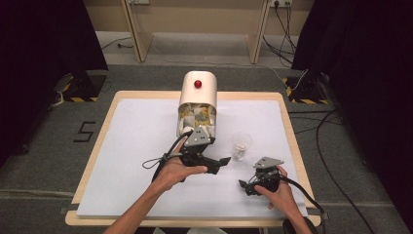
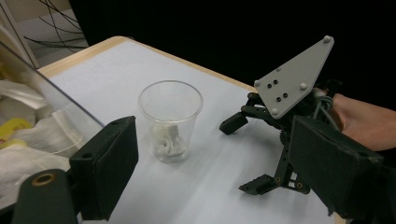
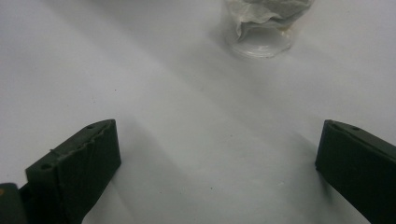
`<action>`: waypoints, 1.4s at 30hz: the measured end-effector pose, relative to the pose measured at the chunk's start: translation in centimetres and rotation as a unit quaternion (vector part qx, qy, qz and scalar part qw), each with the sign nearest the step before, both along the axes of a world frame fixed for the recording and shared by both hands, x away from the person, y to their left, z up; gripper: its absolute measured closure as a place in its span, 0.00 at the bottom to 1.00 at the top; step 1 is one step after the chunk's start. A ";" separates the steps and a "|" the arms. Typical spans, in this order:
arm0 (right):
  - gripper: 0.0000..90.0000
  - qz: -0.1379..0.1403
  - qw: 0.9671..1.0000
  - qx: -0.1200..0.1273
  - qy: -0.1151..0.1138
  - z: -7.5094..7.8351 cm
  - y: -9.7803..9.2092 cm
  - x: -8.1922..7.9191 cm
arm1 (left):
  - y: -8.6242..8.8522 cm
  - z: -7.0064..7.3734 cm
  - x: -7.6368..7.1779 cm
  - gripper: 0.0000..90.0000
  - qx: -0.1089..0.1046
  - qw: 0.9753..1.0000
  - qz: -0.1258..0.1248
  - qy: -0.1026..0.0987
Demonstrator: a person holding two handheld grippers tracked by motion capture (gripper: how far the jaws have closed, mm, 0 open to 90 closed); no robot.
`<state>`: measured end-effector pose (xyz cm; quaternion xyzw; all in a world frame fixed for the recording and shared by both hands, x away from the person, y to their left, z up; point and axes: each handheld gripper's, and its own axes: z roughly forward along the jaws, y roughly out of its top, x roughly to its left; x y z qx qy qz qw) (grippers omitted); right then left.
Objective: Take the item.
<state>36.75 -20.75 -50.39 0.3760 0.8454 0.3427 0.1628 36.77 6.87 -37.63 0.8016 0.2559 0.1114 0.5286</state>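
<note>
Cup [image 1: 241, 145]: clear plastic, upright on the white sheet [image 1: 136, 146], right of the table's middle, between the two grippers and touched by neither.
Wad [image 2: 169, 140]: crumpled white paper at the bottom of the cup.
Left gripper [image 1: 214, 163]: held over the sheet just left of the cup, jaws wide apart with nothing between them; in its own view the cup stands ahead, in the gap between its jaws.
Right gripper [image 1: 247, 186]: low over the sheet, near the cup on the person's side, jaws spread wide and empty; in its own view the cup's base sits at the top edge.
Bin [image 1: 197, 102]: cream, with a red knob [image 1: 197, 84], lying on its side behind the left gripper, its open mouth towards the person and full of white and yellow scraps.
Table [image 1: 104, 112]: light wood rim showing around the sheet.
</note>
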 end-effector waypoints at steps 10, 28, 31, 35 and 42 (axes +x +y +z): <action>0.01 0.001 1.000 0.000 -0.001 0.0 0.0 0.0 | 3.7 0.4 -0.6 0.17 -0.004 0.999 0.039 -0.012; 0.01 0.001 1.000 -0.001 0.000 0.0 0.0 0.0 | 11.1 -0.3 -0.1 0.17 -0.013 0.991 0.132 -0.015; 0.01 0.000 1.000 0.000 0.001 0.0 0.0 0.0 | 12.1 -0.6 0.1 0.17 -0.013 0.989 0.147 -0.014; 0.01 0.000 1.000 0.000 0.001 0.0 0.0 0.0 | 13.1 -1.0 0.2 0.17 -0.013 0.987 0.161 -0.013; 0.01 0.000 1.000 0.000 0.001 0.0 0.0 0.0 | 14.3 -2.1 0.3 0.17 -0.008 0.985 0.171 -0.009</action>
